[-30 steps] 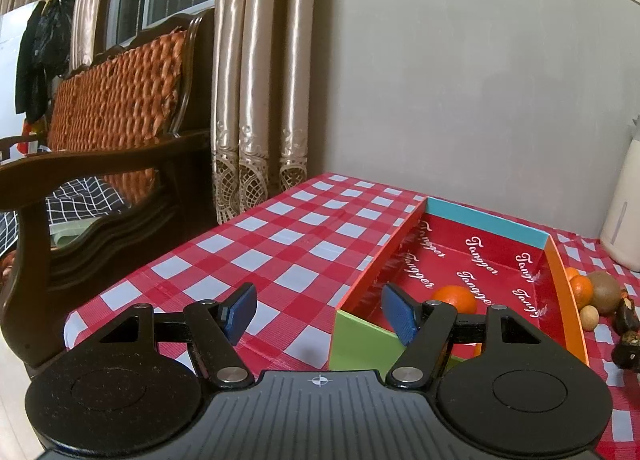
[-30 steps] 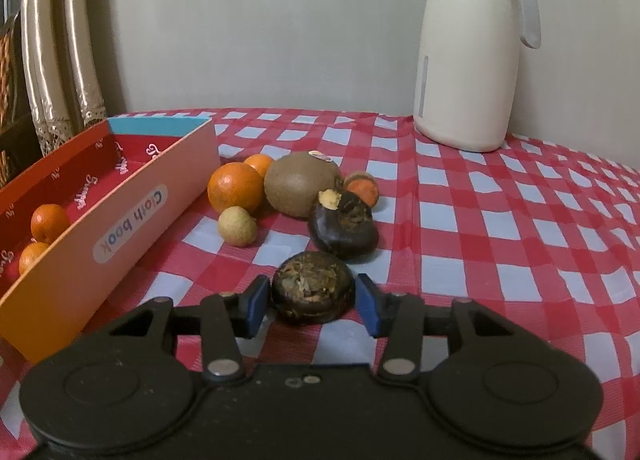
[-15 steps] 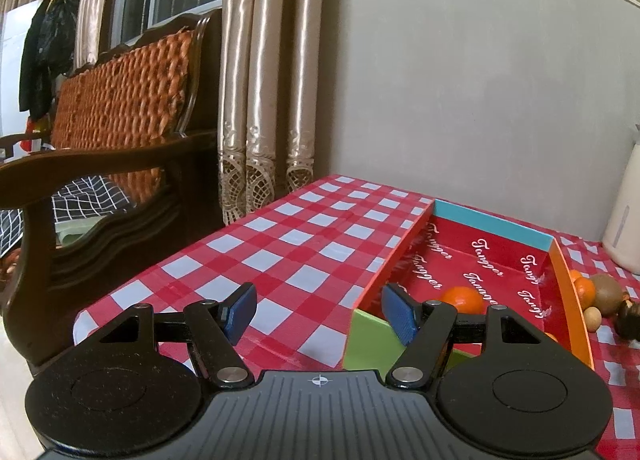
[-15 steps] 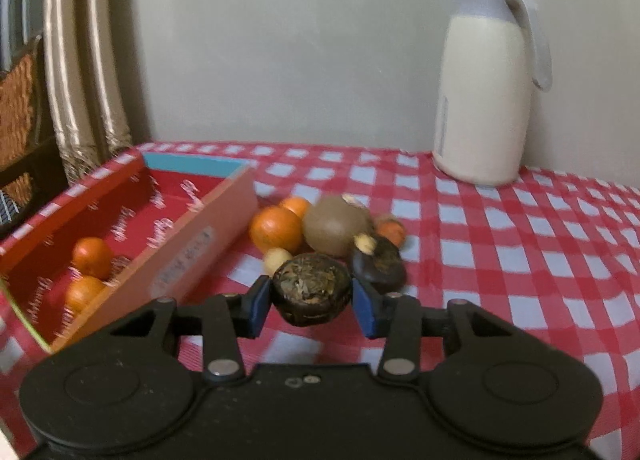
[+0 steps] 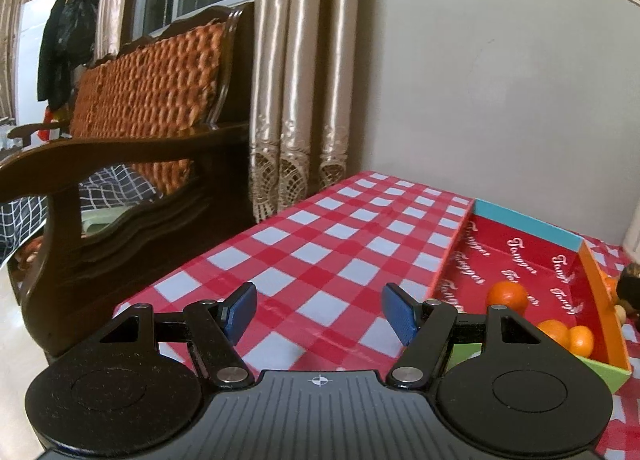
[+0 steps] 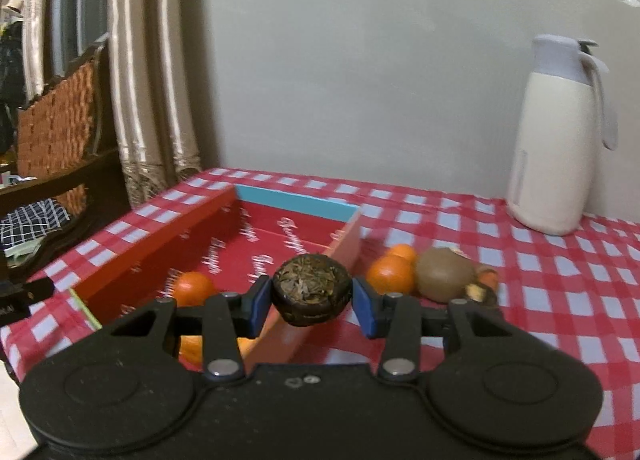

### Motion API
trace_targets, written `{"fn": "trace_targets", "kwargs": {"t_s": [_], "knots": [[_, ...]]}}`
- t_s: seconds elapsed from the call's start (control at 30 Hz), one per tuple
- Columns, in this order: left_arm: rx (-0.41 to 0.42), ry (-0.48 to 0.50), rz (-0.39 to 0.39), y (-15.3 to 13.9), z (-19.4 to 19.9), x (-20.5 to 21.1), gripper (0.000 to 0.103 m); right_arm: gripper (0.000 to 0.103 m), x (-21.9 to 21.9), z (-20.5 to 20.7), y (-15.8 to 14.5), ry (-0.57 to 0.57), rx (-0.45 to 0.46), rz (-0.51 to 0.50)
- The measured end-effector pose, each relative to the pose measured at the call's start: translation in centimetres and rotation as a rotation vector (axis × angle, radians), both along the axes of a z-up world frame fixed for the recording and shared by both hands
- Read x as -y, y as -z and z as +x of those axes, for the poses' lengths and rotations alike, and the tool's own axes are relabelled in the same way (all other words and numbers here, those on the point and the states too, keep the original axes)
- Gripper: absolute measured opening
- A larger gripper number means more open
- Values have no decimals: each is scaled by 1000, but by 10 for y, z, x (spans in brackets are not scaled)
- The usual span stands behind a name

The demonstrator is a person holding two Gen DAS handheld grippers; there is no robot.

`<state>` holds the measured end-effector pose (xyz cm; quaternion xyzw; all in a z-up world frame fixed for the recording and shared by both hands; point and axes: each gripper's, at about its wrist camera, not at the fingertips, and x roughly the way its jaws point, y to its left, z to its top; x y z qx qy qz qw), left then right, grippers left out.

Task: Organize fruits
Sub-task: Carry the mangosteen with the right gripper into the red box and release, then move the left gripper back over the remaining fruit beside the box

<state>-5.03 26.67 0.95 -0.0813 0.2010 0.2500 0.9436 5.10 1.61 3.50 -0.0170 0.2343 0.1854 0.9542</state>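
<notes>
My right gripper (image 6: pixel 311 302) is shut on a dark round fruit (image 6: pixel 311 289) with a leafy top and holds it in the air above the near right wall of the red box (image 6: pixel 256 238). Oranges lie in the box (image 6: pixel 193 287). More fruit lies on the cloth right of the box: oranges (image 6: pixel 390 274), a kiwi (image 6: pixel 444 274) and a dark fruit (image 6: pixel 480 294). My left gripper (image 5: pixel 318 310) is open and empty over the checked cloth, left of the red box (image 5: pixel 520 260), which holds oranges (image 5: pixel 507 296).
A white thermos jug (image 6: pixel 558 140) stands at the back right of the table. A wooden bench with a woven back (image 5: pixel 140 108) and curtains (image 5: pixel 300 80) stand left of the table. The table's left edge (image 5: pixel 192 252) is near my left gripper.
My right gripper lifted the dark fruit off the cloth and carried it left, to above the box wall. My left gripper shifted left, away from the box.
</notes>
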Motion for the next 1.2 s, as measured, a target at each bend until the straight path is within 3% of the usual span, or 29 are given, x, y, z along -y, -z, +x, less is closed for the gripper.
{"fn": "trace_targets", "kwargs": {"t_s": [0.5,0.57,0.6,0.67,0.7,1.2], "knots": [[-13,-9,-2,5,-5,-11,69,42,-45,4,14,-72,-22,-16],[-11,-5,0,4,-5,-9,69,44,-47,4,17,-77,-24,-34],[-11,-2,0,3,-5,-8,69,49,-48,2,17,-77,-12,-43],[-12,5,1,4,-4,-5,69,62,-45,-3,14,-71,21,-31],[-12,8,1,3,-4,-4,69,64,-43,-4,12,-66,31,-24],[5,82,9,-4,15,41,69,64,19,3,10,58,31,-13]]}}
